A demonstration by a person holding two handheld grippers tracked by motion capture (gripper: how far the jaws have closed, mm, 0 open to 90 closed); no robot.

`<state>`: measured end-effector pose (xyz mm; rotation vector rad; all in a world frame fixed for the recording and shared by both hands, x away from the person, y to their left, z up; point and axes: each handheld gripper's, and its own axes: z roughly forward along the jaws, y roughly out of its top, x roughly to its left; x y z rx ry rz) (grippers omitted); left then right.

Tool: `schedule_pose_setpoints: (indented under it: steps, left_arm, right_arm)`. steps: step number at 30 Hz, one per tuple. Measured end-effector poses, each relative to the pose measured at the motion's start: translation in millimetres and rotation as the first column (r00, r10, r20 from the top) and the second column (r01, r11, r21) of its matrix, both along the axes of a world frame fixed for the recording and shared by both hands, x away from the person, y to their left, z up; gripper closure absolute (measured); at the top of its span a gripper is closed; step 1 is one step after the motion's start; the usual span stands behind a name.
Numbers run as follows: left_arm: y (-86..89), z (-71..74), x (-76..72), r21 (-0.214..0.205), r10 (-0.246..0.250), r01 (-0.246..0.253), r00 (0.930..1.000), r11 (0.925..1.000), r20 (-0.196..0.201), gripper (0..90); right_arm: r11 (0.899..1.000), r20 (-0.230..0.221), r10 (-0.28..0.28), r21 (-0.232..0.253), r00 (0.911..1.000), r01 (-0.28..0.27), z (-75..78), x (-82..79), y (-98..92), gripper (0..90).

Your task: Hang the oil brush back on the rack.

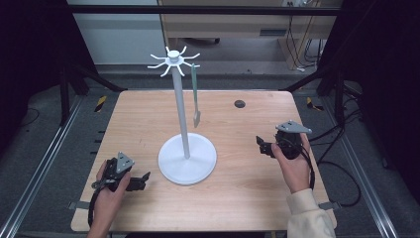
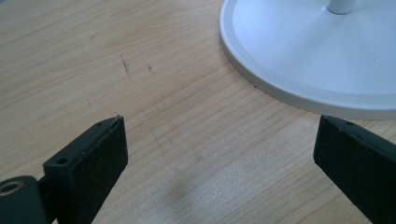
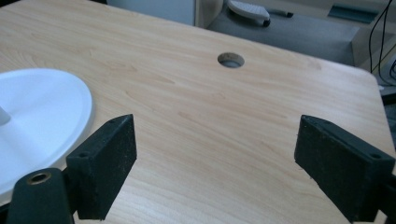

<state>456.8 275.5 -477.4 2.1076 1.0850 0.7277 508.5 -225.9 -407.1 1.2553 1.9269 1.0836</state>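
pale wooden table [image 1: 247, 193] carries a white metal hook stand with a round base [image 1: 187, 158] at its middle; a slim grey-green spatula [image 1: 195, 96] hangs from one top hook. near the front-left corner the left gripper [image 1: 143, 177], and by the right edge the right gripper [image 1: 259, 144], both gape wide, holding nothing.

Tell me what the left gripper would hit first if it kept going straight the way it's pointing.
Probably the white stand's round base. The left gripper, jaws open, points low across bare table toward its rim, though depth is uncertain.

One white stand [image 1: 186, 158], one hanging spatula [image 1: 195, 101], two grippers.
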Motion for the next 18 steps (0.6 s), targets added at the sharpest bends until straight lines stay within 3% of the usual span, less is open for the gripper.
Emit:
schedule_pose_setpoints:
  steps: [9,18]
  left_arm:
    - [0.2,-0.1,0.2,-0.002,0.0,0.0,1.0,1.0,0.001,2.6]
    - [-1.1,0.1,1.3,0.002,-0.009,0.009,1.0,1.0,0.002,2.6]
  right_arm:
    - [1.0,-0.063,0.008,0.009,0.998,-0.008,-26.7,3.4,-3.1,13.4]
    - [0.999,-0.143,0.048,-0.015,0.9886,-0.051,-56.9,5.4,10.1,12.3]
